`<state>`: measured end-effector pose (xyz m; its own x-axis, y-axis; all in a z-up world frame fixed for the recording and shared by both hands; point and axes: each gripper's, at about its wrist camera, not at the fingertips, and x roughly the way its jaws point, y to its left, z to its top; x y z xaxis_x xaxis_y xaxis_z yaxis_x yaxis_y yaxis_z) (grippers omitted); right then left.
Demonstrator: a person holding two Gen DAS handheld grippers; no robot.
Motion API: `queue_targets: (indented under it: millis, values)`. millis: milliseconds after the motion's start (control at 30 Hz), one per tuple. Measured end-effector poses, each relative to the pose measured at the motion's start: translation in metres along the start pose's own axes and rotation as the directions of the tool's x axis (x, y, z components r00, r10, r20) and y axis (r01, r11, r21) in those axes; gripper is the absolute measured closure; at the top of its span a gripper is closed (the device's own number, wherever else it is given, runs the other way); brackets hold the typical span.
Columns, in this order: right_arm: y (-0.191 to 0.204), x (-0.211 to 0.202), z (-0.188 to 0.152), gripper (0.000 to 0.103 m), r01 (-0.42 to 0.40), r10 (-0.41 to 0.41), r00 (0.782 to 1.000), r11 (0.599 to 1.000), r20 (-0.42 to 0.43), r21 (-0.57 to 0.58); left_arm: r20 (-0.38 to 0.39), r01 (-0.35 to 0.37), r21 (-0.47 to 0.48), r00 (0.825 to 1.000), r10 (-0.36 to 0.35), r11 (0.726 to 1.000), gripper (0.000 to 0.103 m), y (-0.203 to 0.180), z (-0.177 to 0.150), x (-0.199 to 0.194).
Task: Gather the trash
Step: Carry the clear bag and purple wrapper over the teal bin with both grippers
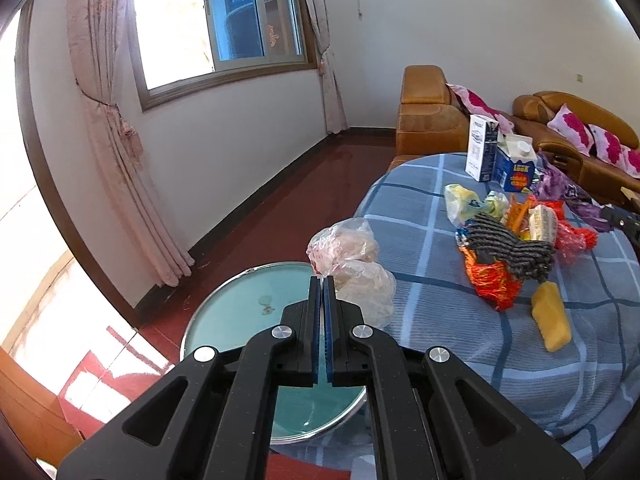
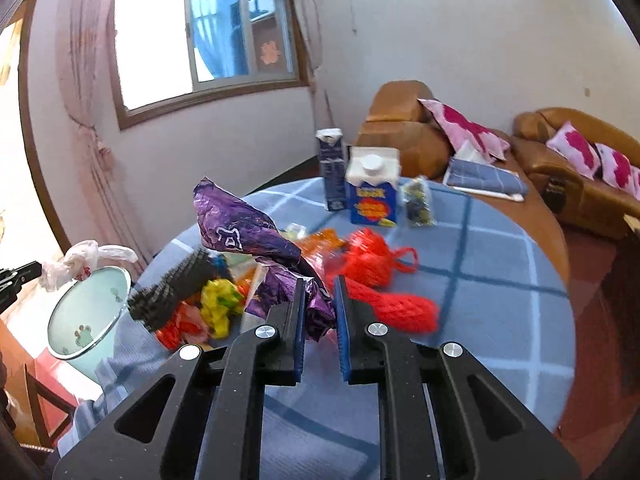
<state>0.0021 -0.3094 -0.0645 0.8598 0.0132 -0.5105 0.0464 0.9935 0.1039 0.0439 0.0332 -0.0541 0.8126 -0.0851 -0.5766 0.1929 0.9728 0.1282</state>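
1. The purple wrapper (image 2: 248, 232) is crumpled foil-like film. I judge it very light, soft and springy, probably slick on the printed face. It will not break, but it can slide out of a loose pinch.
2. Best hold, in my judgement, is on a bunched fold, where several layers stack, not on a single flat flap. My right gripper (image 2: 320, 312) has exactly such a bunch: the lower twisted end sits between the 2 blue pads, jaws narrow and pressing on it. The rest of the wrapper stands up and leans left, above the pile.
3. The wrapper hangs over the trash pile on the blue checked tablecloth (image 2: 480, 280). The red net bag (image 2: 380, 280) lies just right of my jaws; the grey striped packet (image 2: 168, 292) and yellow wrapper (image 2: 220, 300) lie to the left.
4. The bin (image 2: 88, 320), pale green, stands beside the table edge at far left, well apart from the wrapper.
5. My left gripper (image 1: 322, 300) has its jaws fully together, with a thin edge of the clear plastic bag (image 1: 352, 272) seemingly caught at the tips; the bag bulges just above the bin (image 1: 240, 300). The bag is limp and light, so I expect it to drop easily.
6. 2 cartons (image 2: 372, 192) stand upright at the far side of the table, untouched.
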Motion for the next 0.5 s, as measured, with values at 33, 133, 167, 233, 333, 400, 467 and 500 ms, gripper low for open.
queue_targets:
  millis: [33, 133, 167, 233, 333, 400, 467, 500]
  values:
    - [0.004, 0.003, 0.003, 0.089, -0.008, 0.008, 1.000, 1.000, -0.002, -0.010, -0.003, -0.004, 0.000, 1.000, 0.004, 1.000, 0.102, 0.002, 0.000, 0.001]
    - [0.017, 0.015, 0.011, 0.089, -0.025, 0.025, 1.000, 0.999, -0.009, -0.043, -0.009, -0.023, 0.002, 1.000, 0.023, 1.000, 0.102, 0.009, 0.000, 0.003]
    - [0.022, 0.020, 0.013, 0.089, -0.031, 0.030, 0.999, 0.998, -0.013, -0.052, -0.011, -0.029, 0.001, 1.000, 0.029, 1.000, 0.102, 0.012, 0.000, 0.004]
    - [0.033, 0.030, 0.020, 0.089, -0.045, 0.044, 0.999, 0.996, -0.017, -0.073, -0.014, -0.039, 0.003, 0.999, 0.039, 0.999, 0.102, 0.016, 0.000, 0.005]
    - [0.046, 0.039, 0.026, 0.089, -0.064, 0.062, 0.998, 0.993, -0.023, -0.099, -0.016, -0.063, 0.008, 0.998, 0.063, 0.998, 0.102, 0.022, 0.000, 0.007]
    - [0.057, 0.047, 0.032, 0.089, -0.081, 0.079, 0.997, 0.990, -0.025, -0.119, -0.022, -0.070, 0.007, 0.997, 0.070, 0.998, 0.102, 0.027, -0.002, 0.009]
    - [0.066, 0.052, 0.036, 0.089, -0.094, 0.091, 0.996, 0.986, -0.024, -0.138, -0.033, -0.081, 0.000, 0.996, 0.081, 0.997, 0.102, 0.034, -0.003, 0.013]
    - [0.073, 0.055, 0.039, 0.089, -0.103, 0.100, 0.995, 0.983, -0.025, -0.151, -0.038, -0.084, -0.002, 0.996, 0.084, 0.996, 0.102, 0.036, -0.004, 0.014]
